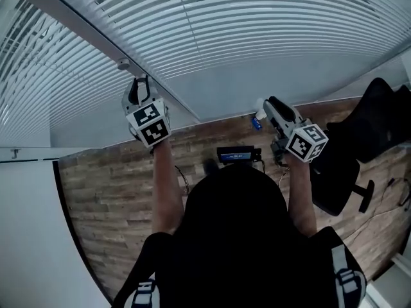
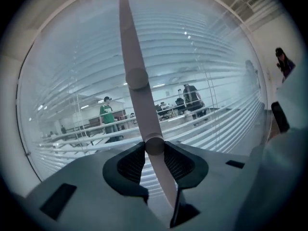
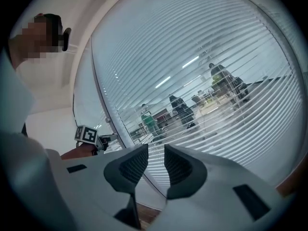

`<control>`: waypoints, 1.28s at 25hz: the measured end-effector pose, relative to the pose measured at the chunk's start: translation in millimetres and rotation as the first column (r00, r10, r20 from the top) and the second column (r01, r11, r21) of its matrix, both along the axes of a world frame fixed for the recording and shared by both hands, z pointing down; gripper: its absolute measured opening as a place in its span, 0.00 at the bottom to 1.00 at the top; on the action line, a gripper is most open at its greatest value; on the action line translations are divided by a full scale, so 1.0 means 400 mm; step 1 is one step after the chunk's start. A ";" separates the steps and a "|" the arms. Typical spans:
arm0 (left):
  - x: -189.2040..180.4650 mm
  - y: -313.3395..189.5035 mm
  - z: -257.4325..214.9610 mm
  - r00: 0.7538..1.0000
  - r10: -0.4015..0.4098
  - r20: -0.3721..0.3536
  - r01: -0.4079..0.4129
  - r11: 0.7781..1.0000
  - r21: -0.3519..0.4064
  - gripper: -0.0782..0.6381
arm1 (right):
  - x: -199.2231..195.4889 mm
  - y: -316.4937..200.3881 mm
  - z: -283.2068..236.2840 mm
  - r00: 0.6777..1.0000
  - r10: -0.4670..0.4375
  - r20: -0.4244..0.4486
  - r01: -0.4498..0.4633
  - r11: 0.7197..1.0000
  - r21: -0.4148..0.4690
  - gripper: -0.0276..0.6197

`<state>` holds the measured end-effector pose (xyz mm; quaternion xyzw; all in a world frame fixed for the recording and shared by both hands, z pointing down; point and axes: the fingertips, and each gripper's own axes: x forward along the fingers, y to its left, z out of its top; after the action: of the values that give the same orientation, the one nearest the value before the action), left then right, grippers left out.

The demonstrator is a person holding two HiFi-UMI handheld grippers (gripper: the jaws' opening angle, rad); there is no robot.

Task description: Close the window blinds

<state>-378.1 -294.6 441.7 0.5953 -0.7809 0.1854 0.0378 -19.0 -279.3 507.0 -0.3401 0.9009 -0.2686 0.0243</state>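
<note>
The left tongs (image 1: 139, 90) (image 2: 154, 154) are closed on a pale, slender plastic tilt wand (image 2: 136, 76), with the pads pressed against a round collar on it. The wand is seen running up and slightly left from these tongs. White horizontal-slat window blinds (image 1: 257, 31) (image 2: 211, 57) (image 3: 216, 57) hang just ahead of both tongs, and a room is visible through the slats. The right tongs (image 1: 268, 105) (image 3: 155, 163) are held to the right of the left pair, jaws parted by a narrow gap, nothing gripped. A brown wood-plank floor (image 1: 109, 191) is noted below.
</note>
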 end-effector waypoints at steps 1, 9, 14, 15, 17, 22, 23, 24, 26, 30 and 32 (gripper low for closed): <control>0.000 0.000 0.001 0.998 -0.001 0.060 0.002 1.000 -0.026 0.30 | 0.001 0.001 0.000 1.000 -0.001 -0.001 0.001 1.000 -0.001 0.21; -0.005 -0.012 0.009 0.963 -0.007 0.270 0.033 0.995 -0.092 0.30 | -0.015 -0.011 0.008 1.000 -0.021 0.007 0.021 1.000 0.016 0.21; 0.018 -0.001 0.060 0.999 -0.004 -0.032 0.004 1.000 0.016 0.30 | 0.015 0.012 0.059 1.000 -0.006 -0.003 0.006 1.000 -0.006 0.21; 0.017 0.003 0.061 0.996 -0.010 -0.089 0.014 0.999 0.043 0.31 | 0.017 0.012 0.063 1.000 -0.004 -0.003 0.004 1.000 -0.004 0.21; 0.012 0.011 0.053 0.991 -0.023 -0.132 0.034 0.996 0.082 0.32 | 0.019 0.008 0.065 1.000 0.001 -0.002 -0.001 1.000 -0.003 0.21; 0.005 0.006 0.037 0.980 -0.020 -0.196 0.042 0.993 0.108 0.32 | 0.021 0.006 0.060 1.000 0.007 -0.001 -0.007 1.000 -0.007 0.21; 0.005 0.005 0.035 0.978 -0.020 -0.208 0.044 0.993 0.109 0.32 | 0.022 0.007 0.055 1.000 0.009 -0.002 -0.009 1.000 -0.006 0.21; 0.005 0.005 0.032 0.977 -0.021 -0.214 0.046 0.993 0.112 0.32 | 0.023 0.008 0.051 1.000 0.010 -0.002 -0.010 1.000 -0.006 0.21; 0.009 0.008 0.030 0.979 -0.023 -0.203 0.047 0.992 0.113 0.31 | 0.028 0.010 0.049 1.000 0.012 -0.004 -0.012 1.000 -0.005 0.21; 0.005 0.007 0.048 0.999 -0.038 -0.011 0.038 0.998 0.042 0.30 | 0.031 0.010 0.064 1.000 0.012 -0.008 -0.012 1.000 -0.007 0.21; 0.004 0.002 0.058 0.991 -0.037 0.132 0.040 0.999 -0.015 0.30 | 0.031 0.007 0.075 1.000 0.012 -0.010 -0.012 1.000 -0.009 0.21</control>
<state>-376.7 -293.7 464.7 0.5662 -0.7913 0.2306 -0.0049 -6.6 -276.5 536.8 -0.3468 0.8978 -0.2708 0.0196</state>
